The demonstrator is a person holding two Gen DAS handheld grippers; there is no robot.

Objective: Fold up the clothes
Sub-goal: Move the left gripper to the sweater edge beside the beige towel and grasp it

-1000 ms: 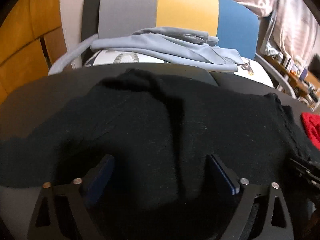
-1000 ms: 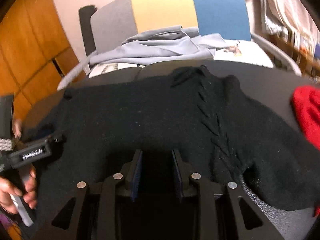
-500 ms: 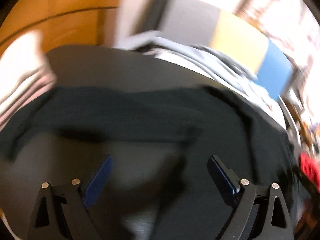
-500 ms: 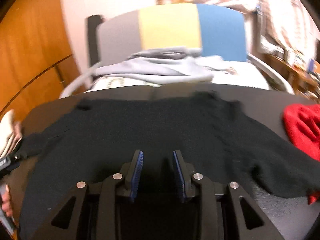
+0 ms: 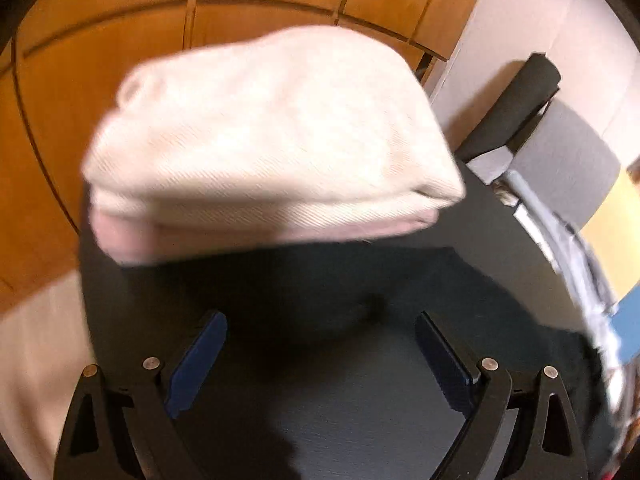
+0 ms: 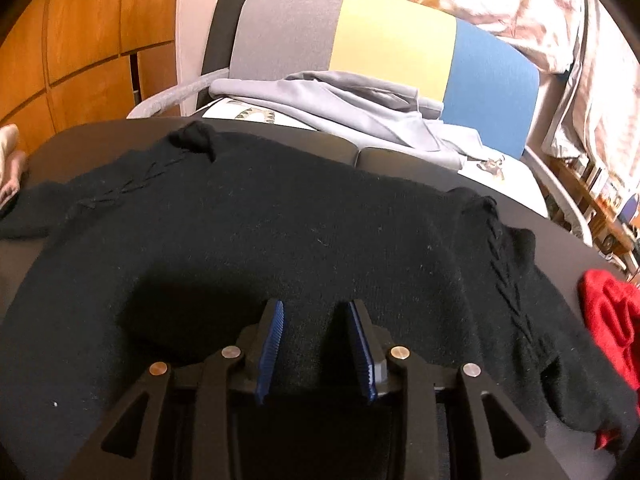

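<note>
A black cable-knit sweater (image 6: 280, 240) lies spread flat across the dark round tabletop (image 6: 560, 232), its braided cable pattern running down the right side and across the upper left, as seen from your right wrist camera. Your right gripper (image 6: 316, 344) sits low at the sweater's near edge, pointing forward over the fabric, its blue ridged pads (image 6: 272, 344) drawn fairly close together with black knit lying in the narrow gap between them; whether they are pinching the cloth cannot be told. Your left gripper (image 5: 320, 352) is turned away toward the table's left end, jaws spread wide with nothing between them, hovering over black fabric (image 5: 320, 300) and dark tabletop (image 5: 500, 248). Directly ahead of it, a folded stack of cream and pale-pink clothes (image 5: 272, 148) fills the view, slightly blurred, resting at the table's far edge against orange-brown wood wall panels (image 5: 100, 80). In the right wrist view, a crumpled red garment (image 6: 612, 320) lies at the table's right edge, touching the sweater's sleeve. Behind the table stands a chair with a grey, yellow and blue backrest (image 6: 392, 48), a light grey-blue garment (image 6: 352, 108) draped over its seat. A person's hand (image 6: 10, 160) shows at the far left edge.
</note>
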